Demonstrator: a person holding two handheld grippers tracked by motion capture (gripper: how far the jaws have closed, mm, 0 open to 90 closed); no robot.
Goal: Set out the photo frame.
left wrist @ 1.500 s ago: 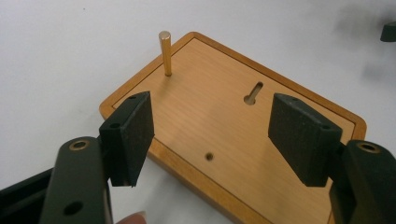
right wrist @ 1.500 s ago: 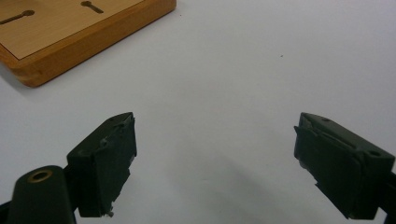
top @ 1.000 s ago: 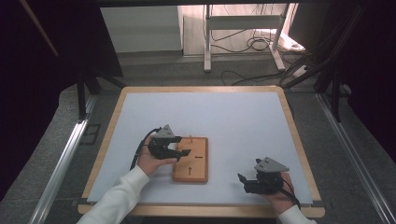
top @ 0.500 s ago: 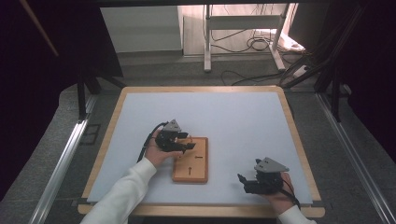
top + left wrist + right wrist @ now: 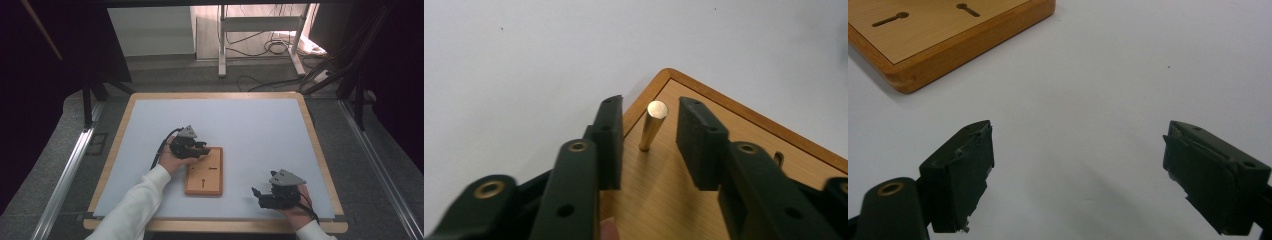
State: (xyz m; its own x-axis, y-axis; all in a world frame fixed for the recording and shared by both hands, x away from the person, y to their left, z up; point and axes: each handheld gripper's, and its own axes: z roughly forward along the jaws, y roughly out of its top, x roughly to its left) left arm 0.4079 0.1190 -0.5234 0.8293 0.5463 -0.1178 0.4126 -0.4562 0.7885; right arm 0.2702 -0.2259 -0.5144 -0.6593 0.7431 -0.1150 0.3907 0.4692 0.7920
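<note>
A small wooden board point(image 5: 204, 171) lies on the white table top point(image 5: 250, 130), left of centre. It has keyhole slots point(image 5: 890, 19) cut in its face. A thin brass peg point(image 5: 651, 131) stands upright near one corner of the board point(image 5: 704, 200). My left gripper point(image 5: 204, 148) hovers at the board's far left corner. In the left gripper view its jaws point(image 5: 651, 112) stand on either side of the peg, open, with a gap on each side. My right gripper point(image 5: 257, 194) rests near the table's front right, wide open point(image 5: 1075, 170) over bare table, pointing toward the board point(image 5: 948, 40).
The table has a raised wooden rim point(image 5: 215, 95). Beyond it are a grey floor, a metal stand point(image 5: 260, 35) and loose cables point(image 5: 280, 47). Metal rails point(image 5: 65, 175) run along both sides of the table.
My left gripper has moved right and a little farther away, onto the board's far left corner, so the peg now stands between its jaws. The right gripper has stayed put.
</note>
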